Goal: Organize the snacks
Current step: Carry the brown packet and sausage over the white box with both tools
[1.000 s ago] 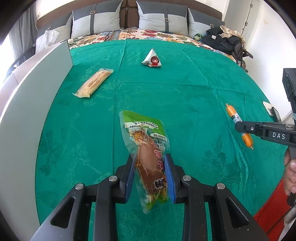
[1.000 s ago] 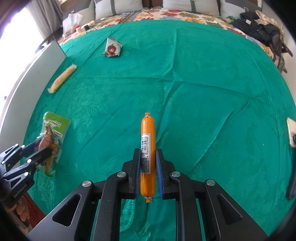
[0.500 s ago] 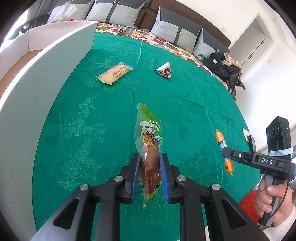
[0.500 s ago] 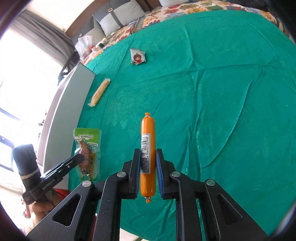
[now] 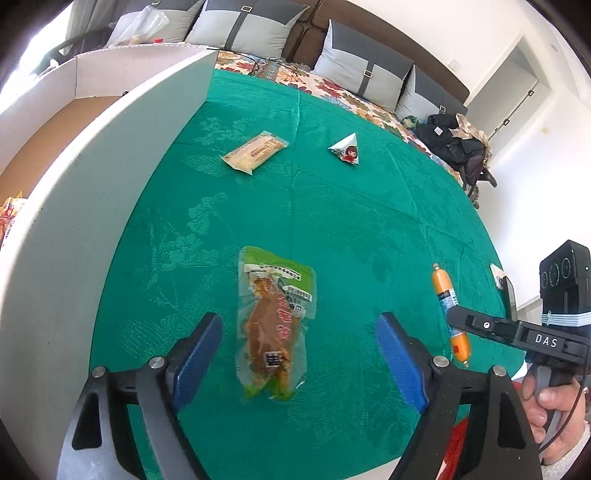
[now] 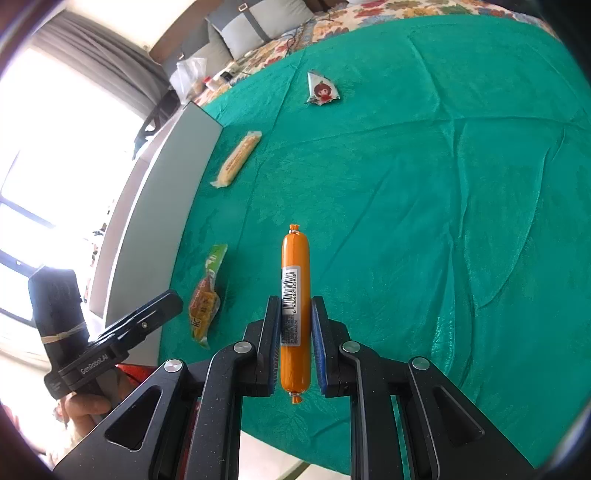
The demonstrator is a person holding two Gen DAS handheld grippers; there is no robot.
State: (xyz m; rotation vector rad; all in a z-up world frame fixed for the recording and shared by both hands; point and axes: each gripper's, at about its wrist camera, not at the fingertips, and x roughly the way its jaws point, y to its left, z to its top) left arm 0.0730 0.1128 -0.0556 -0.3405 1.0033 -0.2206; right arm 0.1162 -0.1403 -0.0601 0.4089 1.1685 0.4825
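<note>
The left gripper (image 5: 299,354) is opening its jaws around the green chicken-snack pouch (image 5: 275,325), pads clear of it. The right gripper (image 6: 295,345) clamps its jaws on the orange sausage (image 6: 295,310) above the green cloth (image 6: 443,221).

- The left wrist view looks from behind the left gripper (image 5: 299,347), forward along its two fingers and downward on the green cloth (image 5: 369,221). It is near the cloth, at the near edge, with the white box wall (image 5: 92,206) close on its left side.
- The right wrist view looks from behind the right gripper (image 6: 293,334), also forward and downward, from further to the right on the same near edge.
- Both views share the green cloth, the triangle packet (image 5: 347,151) (image 6: 322,90), the long yellow packet (image 5: 255,152) (image 6: 236,159) and the grey pillows (image 5: 236,26) (image 6: 255,22) far behind.
- Each view sees the other gripper at its side edge.
</note>
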